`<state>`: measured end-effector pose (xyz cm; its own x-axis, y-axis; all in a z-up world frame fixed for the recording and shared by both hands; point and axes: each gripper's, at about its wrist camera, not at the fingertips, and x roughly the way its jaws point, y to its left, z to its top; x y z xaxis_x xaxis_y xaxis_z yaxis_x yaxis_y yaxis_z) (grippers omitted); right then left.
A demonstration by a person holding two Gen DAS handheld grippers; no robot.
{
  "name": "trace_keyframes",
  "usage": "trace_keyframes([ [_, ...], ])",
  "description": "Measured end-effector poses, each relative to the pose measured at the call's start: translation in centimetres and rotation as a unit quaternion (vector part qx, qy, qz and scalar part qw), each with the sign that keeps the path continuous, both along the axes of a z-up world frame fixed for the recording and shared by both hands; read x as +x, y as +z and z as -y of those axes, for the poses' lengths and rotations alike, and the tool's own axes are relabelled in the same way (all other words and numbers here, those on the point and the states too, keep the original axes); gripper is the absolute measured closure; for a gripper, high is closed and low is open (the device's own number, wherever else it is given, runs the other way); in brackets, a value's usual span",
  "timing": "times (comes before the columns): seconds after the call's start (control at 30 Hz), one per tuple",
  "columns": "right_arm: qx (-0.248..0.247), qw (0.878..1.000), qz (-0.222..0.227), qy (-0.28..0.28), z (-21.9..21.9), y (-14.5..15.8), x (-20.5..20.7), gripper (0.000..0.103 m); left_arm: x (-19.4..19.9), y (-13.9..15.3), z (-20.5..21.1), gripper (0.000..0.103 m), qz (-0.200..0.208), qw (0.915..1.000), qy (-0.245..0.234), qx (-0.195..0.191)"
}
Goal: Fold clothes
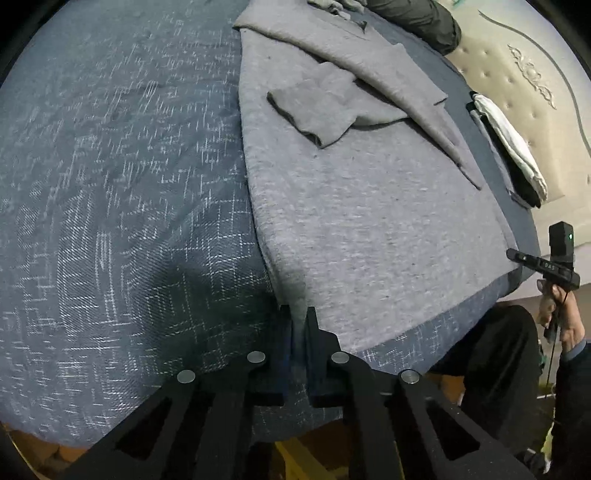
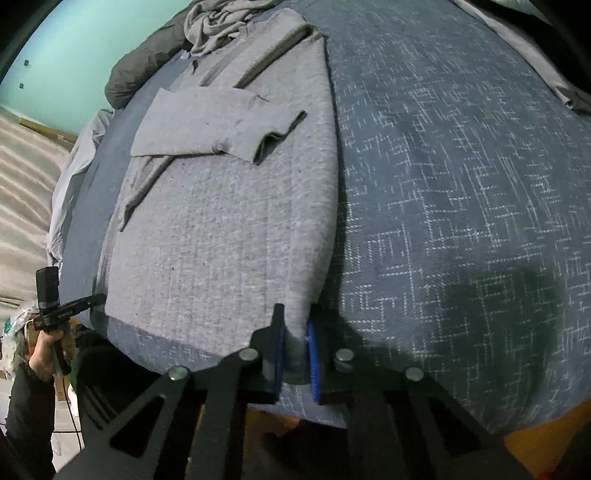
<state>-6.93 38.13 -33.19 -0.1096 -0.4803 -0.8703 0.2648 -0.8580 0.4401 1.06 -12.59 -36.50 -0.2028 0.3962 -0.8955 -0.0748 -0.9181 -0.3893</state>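
Gripping the near hem of the grey knitted sweater (image 1: 369,229), both grippers are clenched on cloth at the near edge of the bed (image 1: 110,221), which wears a dark blue bedspread with a white crosshatch pattern. At the sweater's left hem corner, the black left gripper (image 1: 298,325) pinches a fold of grey fabric between its fingers (image 1: 317,332). At the hem's opposite corner, the right gripper (image 2: 295,332) clamps the fabric between its blue-padded fingers (image 2: 313,350).

Beyond the hem, the sweater lies flat on the bedspread, body spread out, both sleeves folded inward across the chest; the cuff of one sleeve (image 2: 207,122) lies on top at mid-body. To the sweater's right side, near the padded beige headboard (image 1: 517,92), sits a small stack of folded white and dark garments (image 1: 509,147). Past the sweater's collar, at the far end, lie a crumpled grey garment (image 2: 218,26) and a dark grey rolled bundle (image 2: 144,70).
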Motion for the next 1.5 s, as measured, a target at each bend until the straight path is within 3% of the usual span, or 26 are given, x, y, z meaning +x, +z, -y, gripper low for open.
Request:
trace_keyframes([
  [0.37, -0.044, 0.996, -0.07, 0.027, 0.2, 8.2, 1.5, 0.098, 2.2, 7.1, 0.5, 0.098, -0.06, 0.9976, -0.032, -0.011],
  [0.63, -0.061, 0.993, -0.098, 0.039, -0.9, 11.7, 3.6, 0.098, 4.8, 12.0, 1.7, 0.098, -0.094, 0.9945, -0.044, -0.015],
  [1.13, -0.099, 0.984, -0.126, 0.078, -1.4, 17.1, 9.9, 0.098, 10.5, 16.2, 2.4, 0.098, -0.127, 0.9897, -0.066, 0.001],
  [1.3, -0.096, 0.983, -0.129, 0.091, -0.5, 17.9, 9.9, 0.098, 9.3, 17.7, 2.5, 0.098, -0.138, 0.9885, -0.061, 0.008],
  [1.5, -0.104, 0.983, -0.125, 0.08, 0.6, 18.4, 5.9, 0.098, 5.1, 19.4, 2.6, 0.098, -0.148, 0.9878, -0.047, 0.017],
])
